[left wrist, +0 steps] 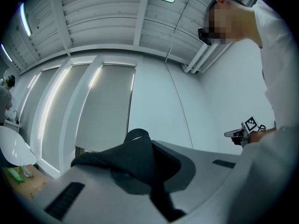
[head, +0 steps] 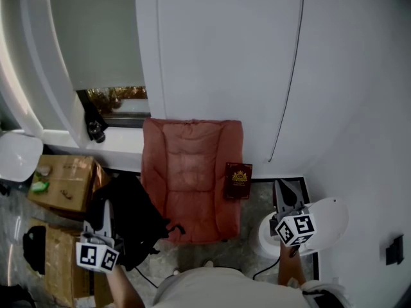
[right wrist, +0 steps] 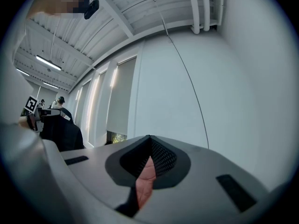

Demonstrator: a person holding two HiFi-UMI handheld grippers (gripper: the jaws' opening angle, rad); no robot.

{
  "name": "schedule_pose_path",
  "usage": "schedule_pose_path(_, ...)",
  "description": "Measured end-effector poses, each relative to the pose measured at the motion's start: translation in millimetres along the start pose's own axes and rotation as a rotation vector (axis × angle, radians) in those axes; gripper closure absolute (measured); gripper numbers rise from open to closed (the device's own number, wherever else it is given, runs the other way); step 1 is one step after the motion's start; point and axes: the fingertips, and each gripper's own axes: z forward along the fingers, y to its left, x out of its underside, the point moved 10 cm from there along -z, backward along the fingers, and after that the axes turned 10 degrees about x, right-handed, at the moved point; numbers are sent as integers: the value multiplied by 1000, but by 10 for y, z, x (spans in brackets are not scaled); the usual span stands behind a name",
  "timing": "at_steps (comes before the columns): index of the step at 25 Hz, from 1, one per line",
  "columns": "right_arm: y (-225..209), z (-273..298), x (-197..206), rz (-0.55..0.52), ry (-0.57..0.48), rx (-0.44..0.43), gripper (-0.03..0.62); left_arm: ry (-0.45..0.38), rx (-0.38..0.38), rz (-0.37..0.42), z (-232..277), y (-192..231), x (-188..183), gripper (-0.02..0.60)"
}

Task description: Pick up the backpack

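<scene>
The left gripper, clamped on fabric of the black backpack just left of the red armchair, could drop it if that narrow pinch slips under load; the right gripper, right of the armchair, stands closed, empty.

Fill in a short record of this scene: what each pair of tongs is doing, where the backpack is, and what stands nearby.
left tongs: shut on a strap of the black fabric backpack
right tongs: shut, holding nothing
chair: pink padded floor chair, backed against the white wall
backpack position: hanging below the left tongs, beside the chair
at chair arm: dark red book with gold emblem
other side of backpack: brown cardboard boxes
</scene>
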Motion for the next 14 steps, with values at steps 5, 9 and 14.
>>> schedule_pose_path(5,32,-58,-9,-4,-2,8,574,-5,8,-10,-37,5,-37,566)
schedule_pose_path(9,33,-123,-42,-7,-5,21,574,-8,24,-8,-54,2,-92,566)
schedule_pose_path(14,33,-166,-69,-8,-17,19,574,-15,32,-15,-61,-32,-118,566)
